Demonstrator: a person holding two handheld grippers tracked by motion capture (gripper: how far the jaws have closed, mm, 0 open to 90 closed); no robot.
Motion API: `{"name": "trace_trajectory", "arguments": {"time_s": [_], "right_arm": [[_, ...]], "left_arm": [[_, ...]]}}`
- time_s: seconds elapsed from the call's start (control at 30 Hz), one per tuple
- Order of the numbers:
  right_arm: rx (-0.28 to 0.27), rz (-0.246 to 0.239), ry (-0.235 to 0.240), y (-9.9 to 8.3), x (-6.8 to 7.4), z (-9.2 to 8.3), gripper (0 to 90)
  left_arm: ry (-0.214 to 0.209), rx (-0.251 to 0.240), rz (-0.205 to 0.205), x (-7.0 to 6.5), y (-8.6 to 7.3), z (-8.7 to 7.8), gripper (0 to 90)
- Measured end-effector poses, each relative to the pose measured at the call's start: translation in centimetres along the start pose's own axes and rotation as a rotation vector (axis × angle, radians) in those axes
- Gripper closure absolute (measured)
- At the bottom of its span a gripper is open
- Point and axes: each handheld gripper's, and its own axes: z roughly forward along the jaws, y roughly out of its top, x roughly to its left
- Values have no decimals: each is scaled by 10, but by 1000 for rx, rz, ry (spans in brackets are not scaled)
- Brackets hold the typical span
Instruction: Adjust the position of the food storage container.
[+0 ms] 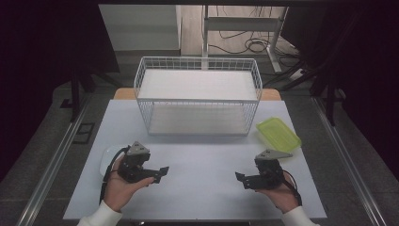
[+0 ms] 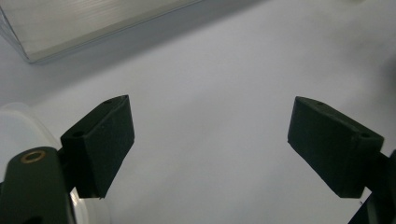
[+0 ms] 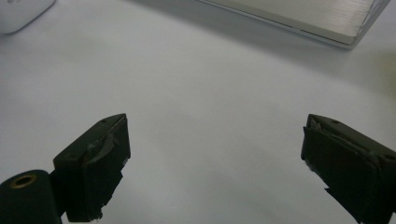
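Note:
A white wire basket (image 1: 197, 96) with two shelves stands at the back middle of the pale table (image 1: 197, 188). To its right lies a yellow-green lid or tray (image 1: 278, 133). A white plate (image 1: 109, 158) sits at the front left, partly behind my left hand. My left gripper (image 1: 160, 173) rests low over the table near the plate, jaws pointing right, open and empty (image 2: 210, 149). Facing it from the front right, my right gripper (image 1: 241, 179) points left with its jaws wide and bare table between them (image 3: 215, 163).
The basket's base (image 2: 84, 25) runs along the top of the left gripper view, and its corner (image 3: 327, 23) lies at the top right of the right gripper view. Beyond the table are a desk frame and cables (image 1: 254, 44) on the floor.

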Motion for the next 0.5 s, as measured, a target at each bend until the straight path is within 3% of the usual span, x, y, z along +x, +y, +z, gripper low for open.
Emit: {"name": "trace_trajectory", "arguments": {"time_s": [0.13, 0.33, 0.5], "right_arm": [[11, -27, -13, 0, 0, -1, 87], [8, -18, -28, 1, -1, -5, 113], [20, -26, -8, 5, -2, -1, 145]], "left_arm": [[-6, 9, -3, 1, -1, 2, 144], [-19, 6, -2, 2, -2, 1, 151], [-29, 13, -5, 5, -6, -1, 175]]}}
